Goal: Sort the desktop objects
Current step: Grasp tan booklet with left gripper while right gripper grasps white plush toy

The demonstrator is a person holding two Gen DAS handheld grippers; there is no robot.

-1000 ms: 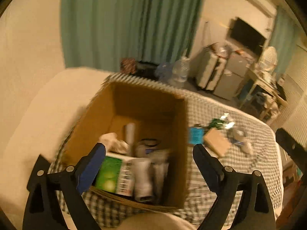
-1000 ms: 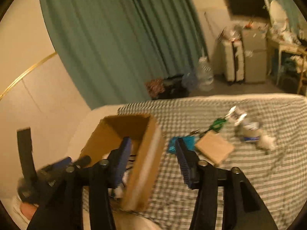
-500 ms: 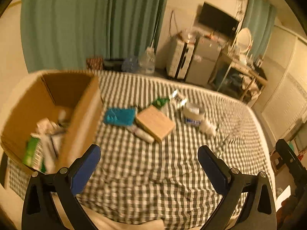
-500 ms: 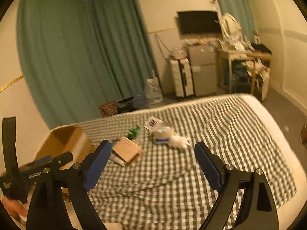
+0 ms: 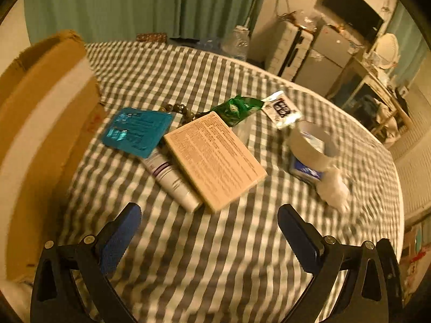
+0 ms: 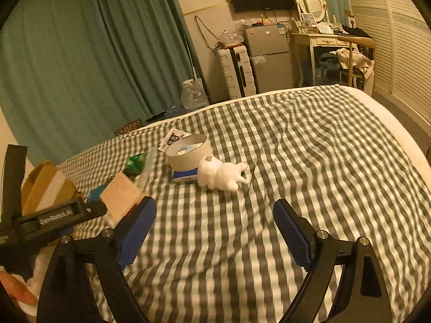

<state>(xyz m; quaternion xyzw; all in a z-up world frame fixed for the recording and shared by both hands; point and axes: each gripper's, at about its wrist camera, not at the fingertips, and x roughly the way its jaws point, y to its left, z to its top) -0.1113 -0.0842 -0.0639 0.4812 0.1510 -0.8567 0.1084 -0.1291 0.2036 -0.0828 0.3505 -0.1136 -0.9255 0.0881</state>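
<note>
Checked bed (image 5: 204, 263) carries everything; cardboard box (image 5: 45, 123) sits at its left edge, the pile of loose items right of it. Your left hand-held gripper (image 5: 208, 238) is the nearer one: the tan flat box (image 5: 214, 158) lies just ahead of it, dead centre between the fingers, long axis running diagonally from far-left to near-right. White tube (image 5: 172, 179) lies touching its left side, parallel, its far end under the teal packet (image 5: 137, 132). Tape roll (image 5: 312, 145) sits ahead-right on a blue-white pack, white tissue wad (image 5: 334, 189) just beside it. Green wrapper (image 5: 237, 109) is behind the tan flat box.

Your right hand-held gripper (image 6: 214, 232) sits further back; the tissue wad and tape roll lie ahead, slightly left of centre, well apart from its fingers.

Both hand-held grippers: jaws spread wide, holding nothing, touching nothing. Likely next grab is the tan flat box or tube with the left; you'd need to rotate to cross the long axis.
</note>
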